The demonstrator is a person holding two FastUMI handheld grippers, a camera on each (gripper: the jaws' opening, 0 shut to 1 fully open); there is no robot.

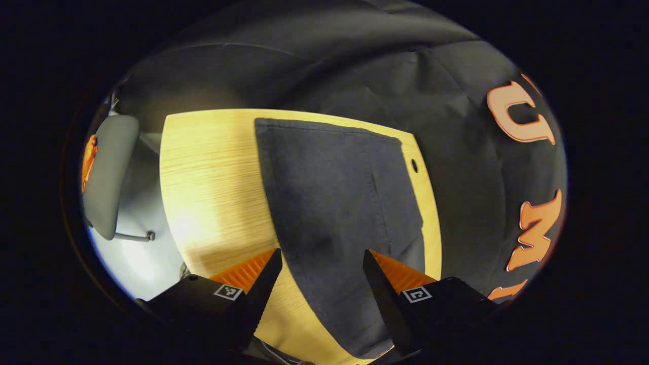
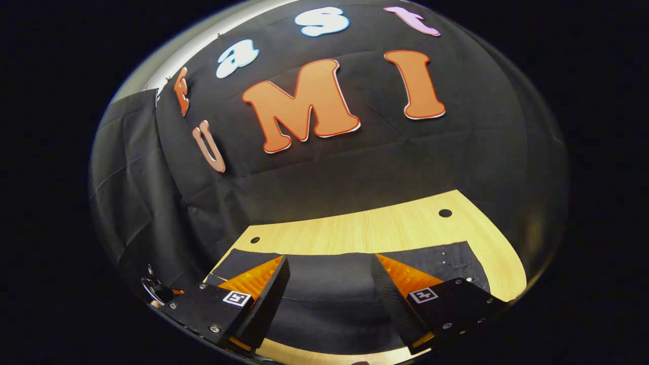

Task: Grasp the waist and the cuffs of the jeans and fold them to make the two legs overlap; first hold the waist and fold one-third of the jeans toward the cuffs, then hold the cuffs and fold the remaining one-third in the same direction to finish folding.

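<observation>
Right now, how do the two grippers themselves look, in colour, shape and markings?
Both match. The left gripper and right gripper each have two black wedge-shaped fingers with ribbed inner faces, orange ribbed backing, and a small square black-and-white marker on each black base block. The right one shows screws.

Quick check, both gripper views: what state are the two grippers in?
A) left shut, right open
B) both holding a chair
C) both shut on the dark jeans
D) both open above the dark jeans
D: the left gripper and right gripper each show spread fingers with the dark denim jeans lying flat on the light wooden table between them, ungripped.
</observation>
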